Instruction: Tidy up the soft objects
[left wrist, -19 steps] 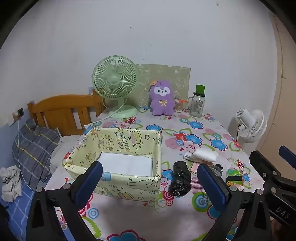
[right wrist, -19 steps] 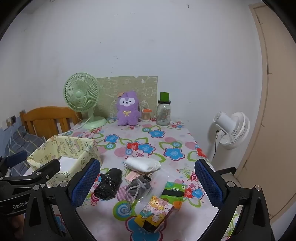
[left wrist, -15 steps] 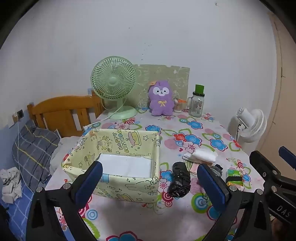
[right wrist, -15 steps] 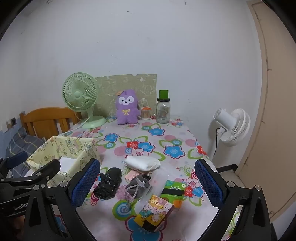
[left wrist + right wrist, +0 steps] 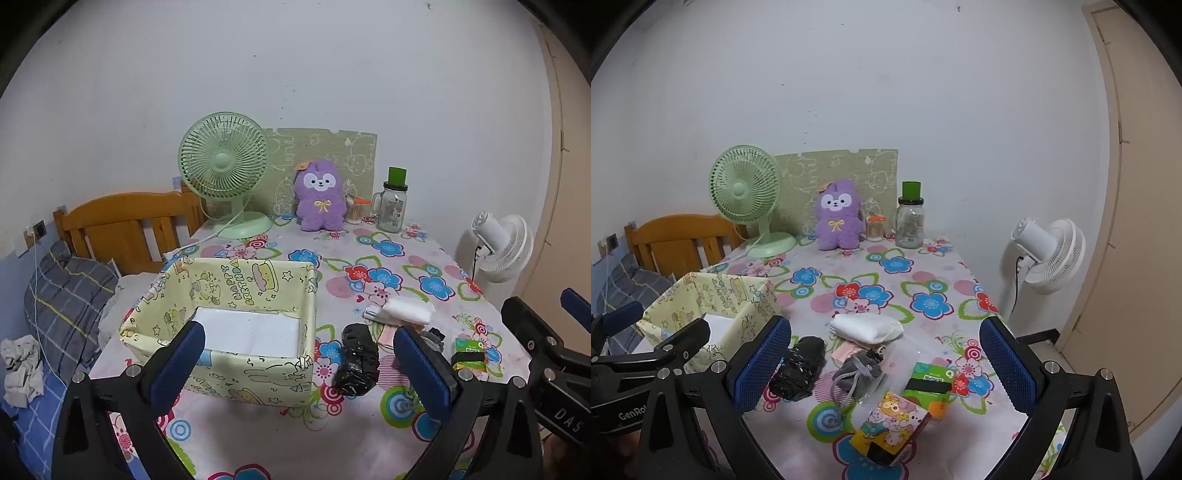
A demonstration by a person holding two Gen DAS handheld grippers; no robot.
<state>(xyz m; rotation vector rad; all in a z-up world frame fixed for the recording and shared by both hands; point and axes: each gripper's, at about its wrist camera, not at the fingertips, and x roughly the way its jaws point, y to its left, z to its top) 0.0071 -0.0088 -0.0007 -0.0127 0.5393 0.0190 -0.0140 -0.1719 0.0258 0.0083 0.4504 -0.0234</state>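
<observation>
A yellow cartoon-print fabric box stands open on the flowered table, with only a white bottom showing inside. Right of it lie a black crumpled bundle, a white folded cloth, a grey drawstring pouch and a pink cloth. A purple plush sits at the table's back. My left gripper is open and empty, in front of the box. My right gripper is open and empty, above the pile.
A green desk fan, a glass jar with green lid and a small orange-capped jar stand at the back. Two printed packets lie near the front. A white floor fan stands right; a bed left.
Both grippers have drifted slightly; the views shifted a little. Nothing on the table has moved, and both grippers stay open.
</observation>
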